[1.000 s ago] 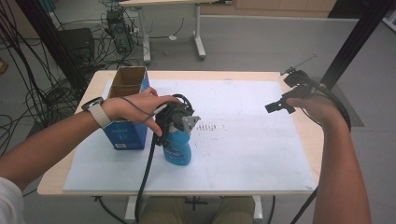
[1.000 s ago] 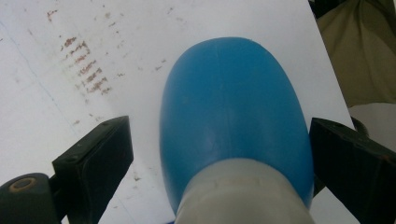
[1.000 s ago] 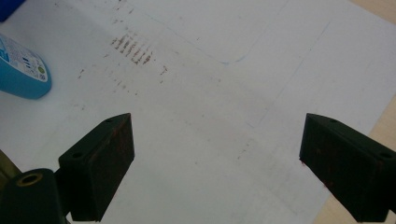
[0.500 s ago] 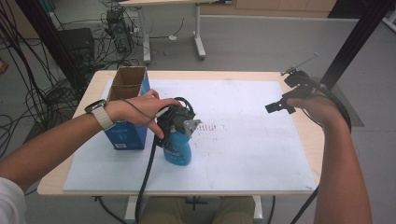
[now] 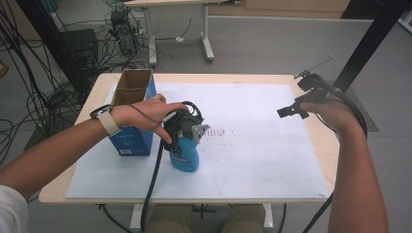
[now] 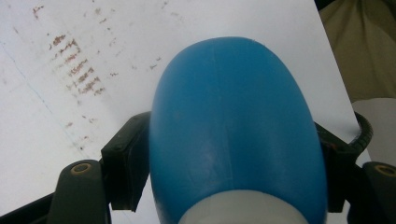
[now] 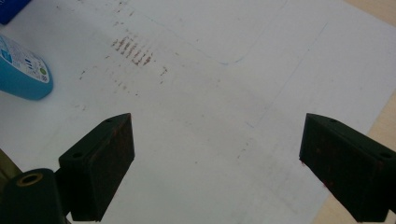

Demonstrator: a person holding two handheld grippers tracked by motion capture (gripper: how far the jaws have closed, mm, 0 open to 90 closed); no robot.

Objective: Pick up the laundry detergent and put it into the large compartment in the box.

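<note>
2 grippers at a table covered by a white sheet (image 5: 252, 160). Left gripper (image 5: 183, 127) comes down from above on a blue bottle (image 5: 183, 156) that stands upright on the sheet, near the table's front-left part, just right of an open-topped cardboard box (image 5: 131, 116) with blue sides. Its jaws have just been closing with the bottle between them; in the left gripper view both black pads sit against the sides of the bottle (image 6: 233, 126), 1 on each flank, just below the white neck at the bottom edge, so it is pinching the bottle. Left hand (image 5: 145, 112) wraps the gripper body, a watch on the wrist, black cable trailing down off the front edge of the table.

Right gripper (image 5: 291, 110) is held above the right side of the table, well apart from the bottle, with the right hand (image 5: 335, 114) behind it. In the right gripper view its 2 jaws stand spread wide with nothing between them, bare sheet (image 7: 210, 116) below, a patch of brown smudge marks (image 7: 133, 50) farther off and the base of the bottle (image 7: 23, 70) at the left edge.

The same smudges (image 5: 221, 132) lie on the sheet just right of the bottle in the high view
</note>
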